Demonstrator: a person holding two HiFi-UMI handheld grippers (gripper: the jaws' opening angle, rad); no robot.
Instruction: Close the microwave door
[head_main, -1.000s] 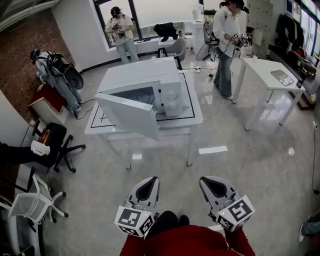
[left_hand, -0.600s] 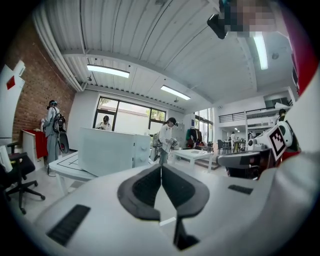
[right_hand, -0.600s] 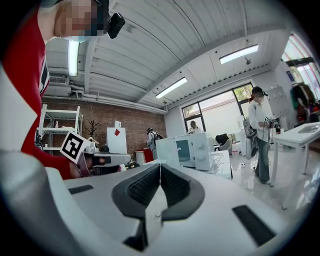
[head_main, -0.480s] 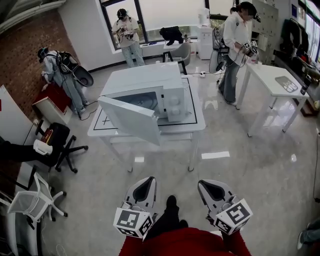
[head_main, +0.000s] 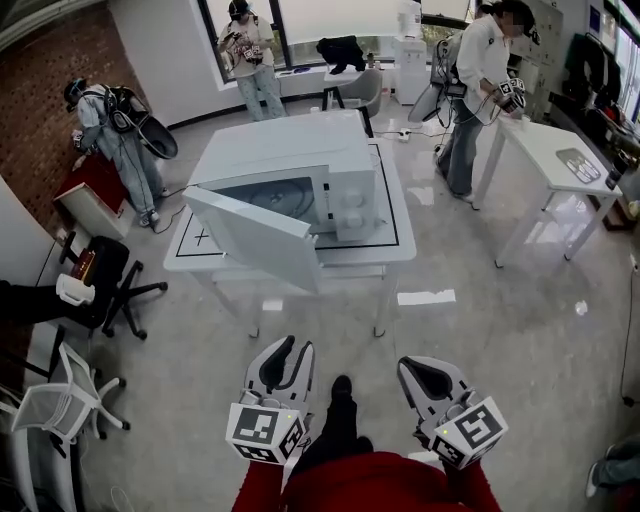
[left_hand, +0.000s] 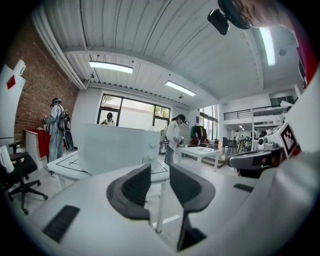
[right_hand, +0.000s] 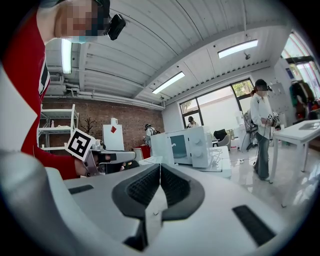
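Note:
A white microwave (head_main: 300, 165) stands on a white table (head_main: 395, 240) ahead of me, its door (head_main: 258, 238) swung wide open toward me at the left. Both grippers hang well short of the table, above the floor. My left gripper (head_main: 287, 349) has its jaws opening, a gap between the pads and nothing in it. My right gripper (head_main: 424, 372) is shut and empty. In the left gripper view the open door (left_hand: 107, 147) hides most of the microwave beyond the left gripper (left_hand: 160, 186). The right gripper view shows the microwave (right_hand: 189, 146) with its door (right_hand: 161, 148) ajar beyond the right gripper (right_hand: 159, 186).
A black office chair (head_main: 105, 280) and a white chair (head_main: 55, 408) stand at the left. A second white table (head_main: 565, 160) is at the right. Several people stand at the back and left. A tape strip (head_main: 426, 297) lies on the floor.
I have stepped closer to the table, both grippers advancing with me. The left gripper's jaws have parted from shut; the right gripper stays shut.

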